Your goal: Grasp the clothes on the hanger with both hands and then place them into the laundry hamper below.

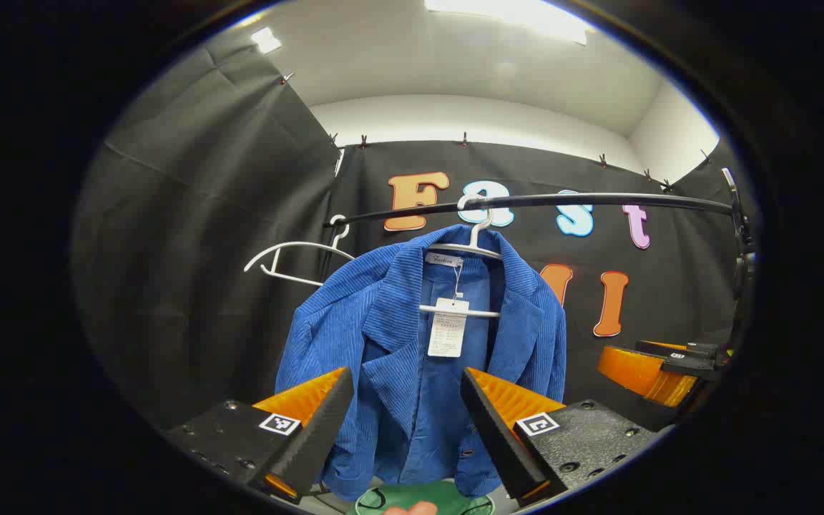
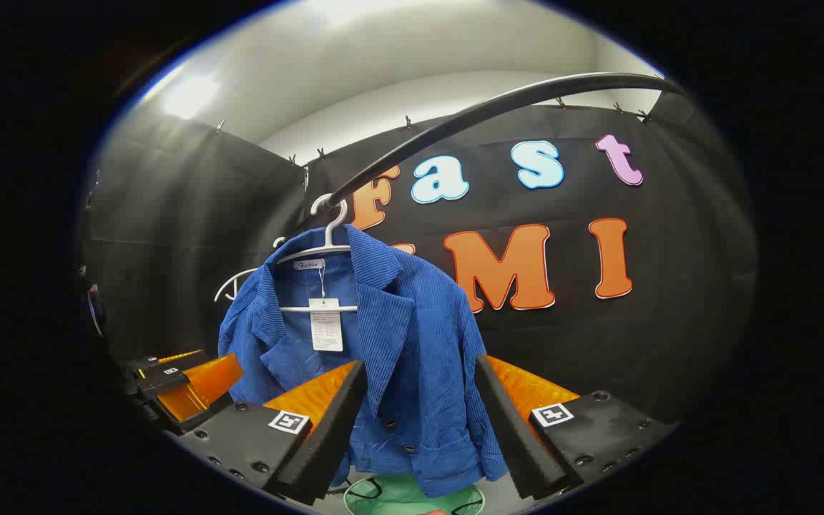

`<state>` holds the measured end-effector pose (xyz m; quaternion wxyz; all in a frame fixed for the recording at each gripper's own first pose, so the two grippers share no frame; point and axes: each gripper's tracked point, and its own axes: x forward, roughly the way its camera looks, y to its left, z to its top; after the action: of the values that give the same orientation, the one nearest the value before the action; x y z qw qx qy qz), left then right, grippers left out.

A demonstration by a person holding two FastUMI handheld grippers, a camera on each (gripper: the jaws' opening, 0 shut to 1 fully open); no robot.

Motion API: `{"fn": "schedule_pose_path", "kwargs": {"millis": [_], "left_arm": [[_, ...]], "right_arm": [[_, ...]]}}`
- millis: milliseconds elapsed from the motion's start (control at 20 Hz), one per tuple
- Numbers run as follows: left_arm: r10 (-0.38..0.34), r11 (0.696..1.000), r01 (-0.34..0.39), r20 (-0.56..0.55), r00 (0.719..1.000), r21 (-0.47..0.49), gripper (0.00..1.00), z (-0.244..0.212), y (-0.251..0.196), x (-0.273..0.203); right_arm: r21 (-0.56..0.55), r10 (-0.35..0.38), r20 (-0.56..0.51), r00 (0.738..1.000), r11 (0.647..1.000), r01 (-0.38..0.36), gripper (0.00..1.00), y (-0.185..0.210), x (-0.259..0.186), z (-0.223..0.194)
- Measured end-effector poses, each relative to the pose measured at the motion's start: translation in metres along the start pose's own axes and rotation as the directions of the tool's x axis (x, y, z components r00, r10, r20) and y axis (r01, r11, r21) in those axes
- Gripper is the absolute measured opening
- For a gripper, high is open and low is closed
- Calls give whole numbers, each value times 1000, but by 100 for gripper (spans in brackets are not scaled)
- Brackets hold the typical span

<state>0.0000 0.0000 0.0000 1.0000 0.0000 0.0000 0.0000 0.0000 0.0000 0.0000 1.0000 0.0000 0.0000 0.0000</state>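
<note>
Ahead of both my claws, a blue corduroy jacket [image 1: 419, 350] hangs on a white plastic hanger [image 1: 475, 247] hooked over a black metal rail [image 1: 526, 202], with a paper tag [image 1: 448, 327] dangling at its open collar. My left claw [image 1: 406, 422] is spread wide and grips nothing; the jacket's lower front shows in the gap between its fingers, but I judge it not yet touched. My right claw [image 2: 419, 418] is likewise wide open and empty, pointed at the jacket's buttoned side. Below the hem sits a green round laundry hamper [image 2: 412, 497], only its rim visible.

I judge this to be the approach, before any grasp. Next, each claw needs to move in on one side of the garment, close on cloth, then lift it clear of the hanger and lower it.

Collar up and hem down, the jacket has a vertical long axis, its open front turned toward me. An empty white hanger [image 1: 290, 257] hangs beside it on the rail.
</note>
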Motion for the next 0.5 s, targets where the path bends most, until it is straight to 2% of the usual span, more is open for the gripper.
{"fn": "schedule_pose_path", "kwargs": {"millis": [50, 150, 400, 500], "left_arm": [[1, 1000, -1, 1, 1000, 0, 94, 0, 1, -1], [7, 1000, -7, 4, 1000, 0, 91, 2, 3, -3], [16, 1000, -16, 18, 1000, 0, 94, 8, 8, -5], [21, 1000, -21, 24, 999, -1, 91, 9, 10, -7]], "right_arm": [[1, -1, 1, 1000, 1000, 1, 98, 0, -1, 0], [0, 2, 3, 1000, 1000, -2, 98, 2, -2, 1], [-9, 5, 10, 1000, 1000, -5, 98, 4, -5, 4], [-13, 4, 13, 1000, 1000, -4, 97, 5, -7, 5]]}}
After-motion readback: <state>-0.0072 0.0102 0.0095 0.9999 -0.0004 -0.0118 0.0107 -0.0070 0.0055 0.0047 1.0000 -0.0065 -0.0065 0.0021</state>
